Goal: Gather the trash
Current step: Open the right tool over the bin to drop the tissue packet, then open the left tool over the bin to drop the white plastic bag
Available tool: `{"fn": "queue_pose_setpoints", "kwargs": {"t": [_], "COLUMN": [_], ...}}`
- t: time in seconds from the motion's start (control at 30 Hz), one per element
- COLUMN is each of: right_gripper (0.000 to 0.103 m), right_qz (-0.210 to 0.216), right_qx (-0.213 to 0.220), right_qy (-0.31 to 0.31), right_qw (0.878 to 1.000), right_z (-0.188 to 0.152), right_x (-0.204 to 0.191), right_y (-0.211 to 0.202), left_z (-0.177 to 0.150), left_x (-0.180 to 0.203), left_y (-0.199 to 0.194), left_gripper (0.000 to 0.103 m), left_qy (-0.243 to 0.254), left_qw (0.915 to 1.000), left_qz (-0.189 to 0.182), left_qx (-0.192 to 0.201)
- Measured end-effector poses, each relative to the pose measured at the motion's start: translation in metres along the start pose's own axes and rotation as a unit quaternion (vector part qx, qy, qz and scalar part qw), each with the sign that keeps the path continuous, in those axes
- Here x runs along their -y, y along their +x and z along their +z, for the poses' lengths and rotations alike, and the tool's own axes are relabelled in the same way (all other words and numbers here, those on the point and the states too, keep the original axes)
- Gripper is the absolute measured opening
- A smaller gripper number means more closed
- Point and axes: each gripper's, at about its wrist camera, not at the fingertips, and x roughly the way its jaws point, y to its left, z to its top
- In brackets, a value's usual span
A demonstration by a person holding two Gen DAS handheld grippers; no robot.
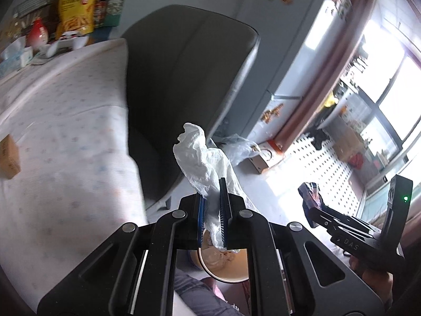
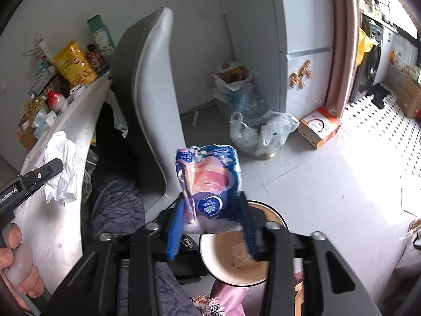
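Note:
My left gripper (image 1: 211,192) is shut on a crumpled white tissue (image 1: 202,155), which sticks up past its blue pads. Directly below stands a round bin (image 1: 231,268) with a white rim and beige inside. In the right wrist view, my right gripper (image 2: 211,202) has its jaws apart, with a blue and pink tissue wrapper (image 2: 210,181) standing loosely between the pads (image 2: 175,226), unsqueezed, over the bin (image 2: 223,260). A scrap of brown paper lies inside the bin. The left gripper (image 2: 50,171) and its tissue (image 2: 61,168) show at the left, over the table's edge.
A grey chair (image 2: 150,105) stands behind the bin, beside a table with a white patterned cloth (image 1: 65,131). Snack bags (image 1: 76,8) and clutter crowd the table's far end. Filled plastic bags (image 2: 260,134), a cardboard box (image 2: 318,129) and a fridge (image 2: 302,65) line the floor beyond.

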Motion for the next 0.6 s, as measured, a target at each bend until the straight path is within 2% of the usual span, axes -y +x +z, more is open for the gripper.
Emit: {"fn": "queue_pose_setpoints", "kwargs": {"t": [0.17,0.33,0.6], "right_gripper": [0.063,0.067,0.071], "right_qz": [-0.006,-0.02,-0.034], "right_qx": [0.005,0.013,0.027], "right_qy": [0.026,0.03,0.076], "right_qw": [1.0,0.999,0.996], "right_z": [-0.006,-0.011,-0.019], "right_x": [0.025,0.05,0.098], "right_y": [0.002,-0.001,-0.011], "left_z": [-0.002,-0.009,-0.022], "left_x": [0.024,0.05,0.085], "left_y": [0.019,0.041,0.079], "left_gripper": [0.01,0.01,0.01], "left_qy": [0.028,0.058,0.09], "left_qw": [0.9994,0.997,0.9911], "left_qz": [-0.006,-0.01,-0.024], "left_qx": [-0.022,-0.051,-0.096]}}
